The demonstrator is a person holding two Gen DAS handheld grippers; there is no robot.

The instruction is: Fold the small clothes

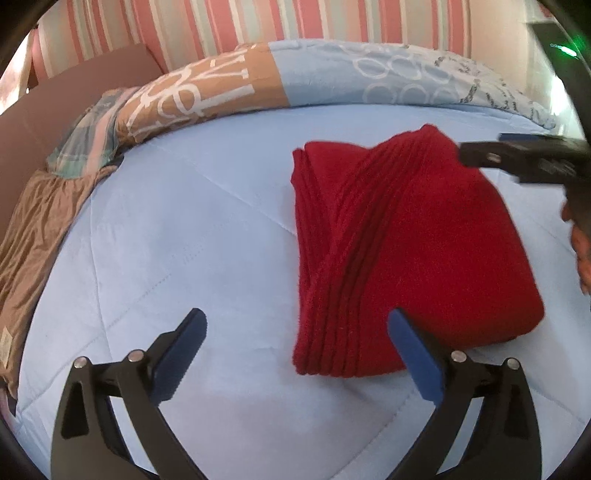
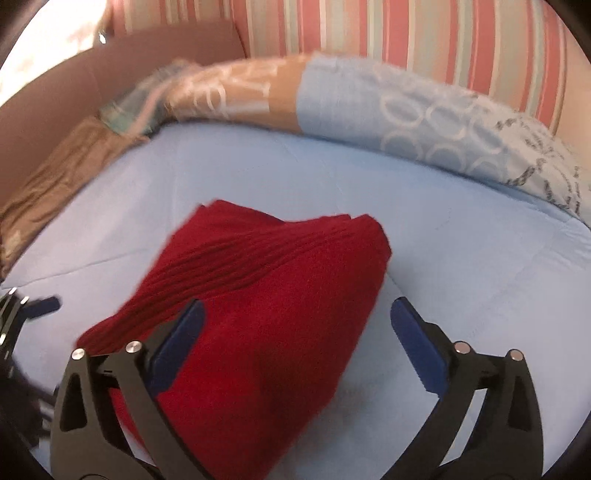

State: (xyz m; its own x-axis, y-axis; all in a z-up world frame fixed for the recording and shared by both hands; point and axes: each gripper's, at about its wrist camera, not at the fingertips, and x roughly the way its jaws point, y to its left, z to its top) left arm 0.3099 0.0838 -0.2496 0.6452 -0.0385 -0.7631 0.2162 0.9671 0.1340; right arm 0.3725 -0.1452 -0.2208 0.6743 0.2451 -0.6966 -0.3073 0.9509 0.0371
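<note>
A folded red knitted garment (image 1: 417,254) is laid on the light blue quilted bed cover (image 1: 192,221). Behind it, a rolled patterned blanket (image 1: 332,74) is stretched across the bed. A brown crumpled cloth (image 1: 40,221) is seen far left.

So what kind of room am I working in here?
Most likely a bedroom: the red knit garment lies on a light blue quilted bedspread, with a patterned duvet bunched along the far edge and striped wallpaper behind.
</note>
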